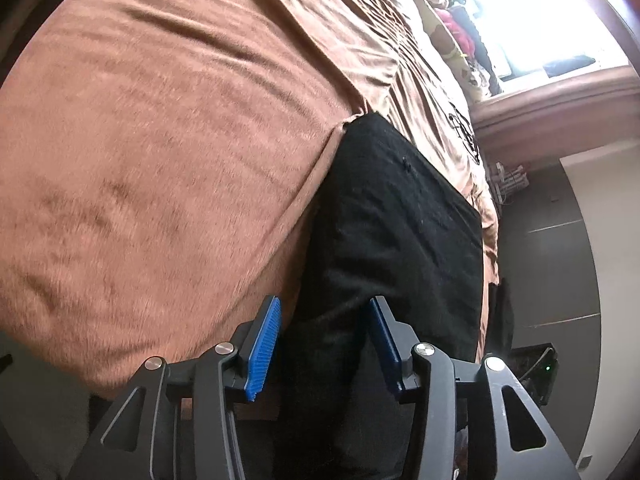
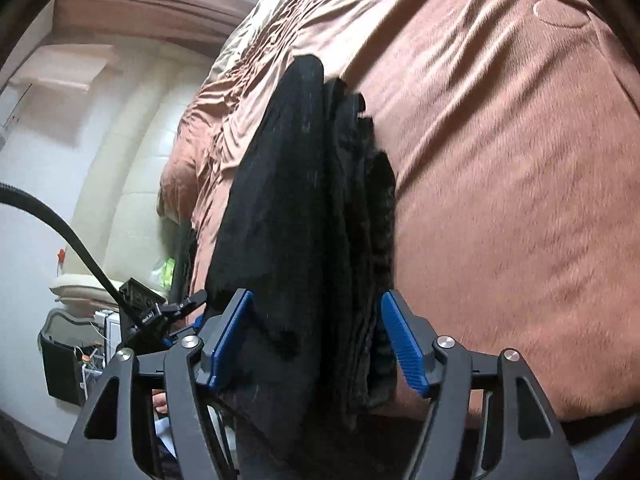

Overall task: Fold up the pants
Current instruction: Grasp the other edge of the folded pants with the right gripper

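I see folded black cloth pants (image 1: 400,232) between my left gripper's (image 1: 324,344) released jaws. My right gripper's (image 2: 316,340) jaws also stand released around them on the brown blanketed bed (image 2: 520,160).

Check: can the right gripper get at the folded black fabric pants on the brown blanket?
Probably yes. The right gripper is open, with the folded black pants already between its blue pads; nothing else blocks it.
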A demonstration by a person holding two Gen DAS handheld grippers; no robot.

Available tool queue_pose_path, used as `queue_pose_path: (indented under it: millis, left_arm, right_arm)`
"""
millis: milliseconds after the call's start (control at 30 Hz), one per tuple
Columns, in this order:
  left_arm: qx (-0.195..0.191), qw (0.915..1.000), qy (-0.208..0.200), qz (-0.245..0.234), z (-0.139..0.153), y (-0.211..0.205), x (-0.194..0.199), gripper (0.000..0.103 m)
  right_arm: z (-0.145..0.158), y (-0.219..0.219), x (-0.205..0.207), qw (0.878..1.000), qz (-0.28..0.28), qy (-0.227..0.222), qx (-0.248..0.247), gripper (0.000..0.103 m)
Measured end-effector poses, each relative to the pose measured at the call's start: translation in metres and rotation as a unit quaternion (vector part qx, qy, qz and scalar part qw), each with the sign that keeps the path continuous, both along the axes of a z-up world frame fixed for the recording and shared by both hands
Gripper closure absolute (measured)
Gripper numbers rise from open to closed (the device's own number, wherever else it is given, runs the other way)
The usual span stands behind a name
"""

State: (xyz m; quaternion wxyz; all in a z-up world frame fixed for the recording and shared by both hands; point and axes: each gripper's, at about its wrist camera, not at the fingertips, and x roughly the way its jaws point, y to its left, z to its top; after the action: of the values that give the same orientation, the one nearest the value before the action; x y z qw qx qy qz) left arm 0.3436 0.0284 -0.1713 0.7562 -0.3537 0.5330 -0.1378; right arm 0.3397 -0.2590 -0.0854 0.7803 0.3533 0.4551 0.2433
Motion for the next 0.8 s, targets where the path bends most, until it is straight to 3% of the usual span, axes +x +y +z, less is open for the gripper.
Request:
queue_pose_path:
  millis: [133, 267, 800]
  left_arm:
    - [0.0, 1.0, -0.005, -0.004, 0.001, -0.005, 0.013, 0.055]
    - [0.005, 0.9999, -0.004, -0.013, -0.001, -0.011, 0.028, 0.055]
    - [0.011, 0.9995, 0.006, -0.03, -0.017, -0.02, 0.08, 0.053]
  right_arm:
    - [-0.008, -0.001, 0.018, 1.0, -0.003, 0.004, 0.008, 0.037]
    - [-0.014, 0.003, 0.039, 1.0, 0.001, 0.006, 0.013, 0.026]
    - [-0.035, 0.011, 0.093, 0.998, 0.025, 0.017, 0.046, 0.025]
